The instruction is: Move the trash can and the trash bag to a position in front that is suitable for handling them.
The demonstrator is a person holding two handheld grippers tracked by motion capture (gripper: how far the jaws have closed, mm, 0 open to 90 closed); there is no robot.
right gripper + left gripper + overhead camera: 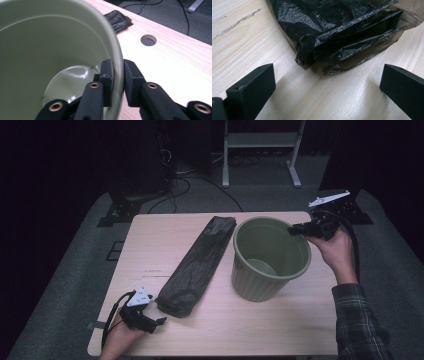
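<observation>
The right gripper (117, 82) pinches the rim of the green bin (260, 280), one jaw inside the wall and one outside, at the bin's far right edge on the table (280, 330). The bin looks light and stiff (thin plastic, likely to flex), so the rim is the sensible hold. The left gripper (327, 87) stands wide, holding nothing, just short of the near end of the folded black bag (197, 265), which lies left of the bin; it looks soft, slippery and feather-light, best pinched at a loose edge.
</observation>
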